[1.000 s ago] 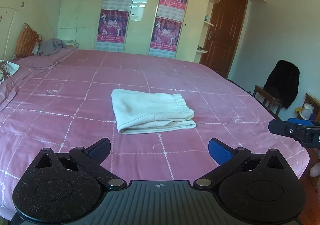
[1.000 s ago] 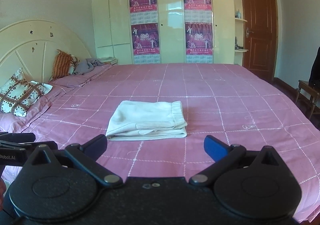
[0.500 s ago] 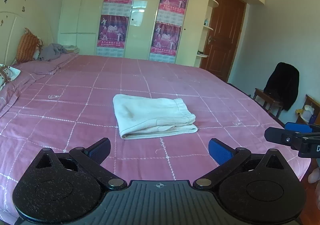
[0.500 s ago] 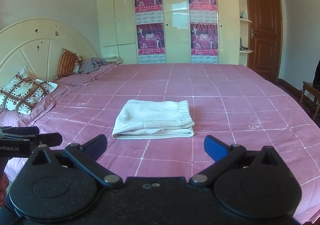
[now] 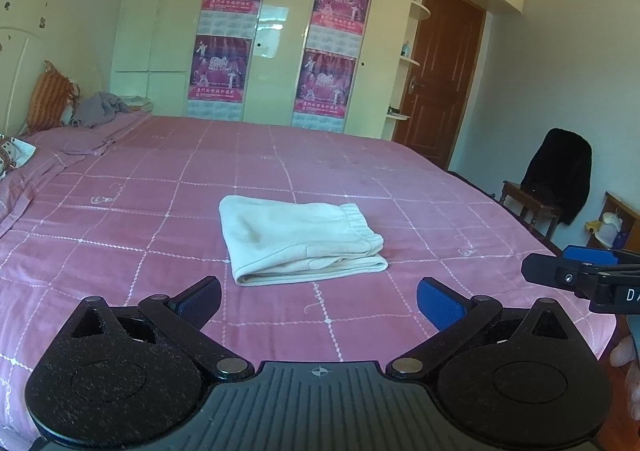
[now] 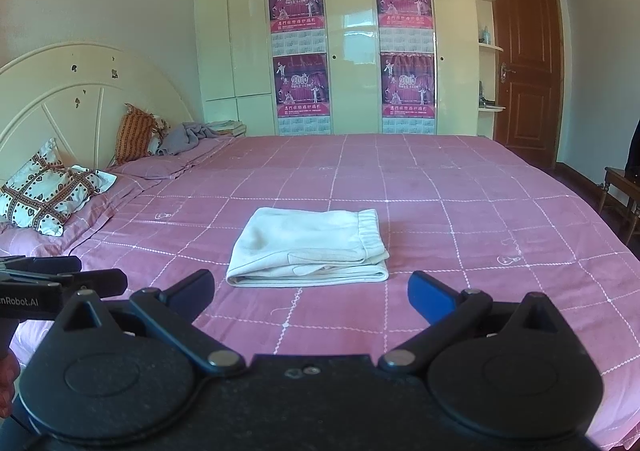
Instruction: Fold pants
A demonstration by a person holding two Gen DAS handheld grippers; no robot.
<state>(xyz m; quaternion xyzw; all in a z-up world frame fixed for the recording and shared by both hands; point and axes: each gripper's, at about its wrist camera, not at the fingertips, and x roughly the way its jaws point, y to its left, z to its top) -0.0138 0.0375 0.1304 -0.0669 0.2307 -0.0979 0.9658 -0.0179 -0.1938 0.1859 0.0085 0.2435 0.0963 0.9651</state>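
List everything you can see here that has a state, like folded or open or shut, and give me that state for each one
pants: folded into a compact stack, lying flat on the bed, touched by neither gripper
left gripper: open, empty
right gripper: open, empty
bed: made, pink cover spread flat
door: shut
wardrobe: doors shut
grey garment: crumpled, by the headboard
black jacket: draped over a chair

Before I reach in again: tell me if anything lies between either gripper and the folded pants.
Nothing visible does. Only bare pink bedspread separates the open left gripper and open right gripper from the folded pants. The patterned pillow sits far off by the headboard.
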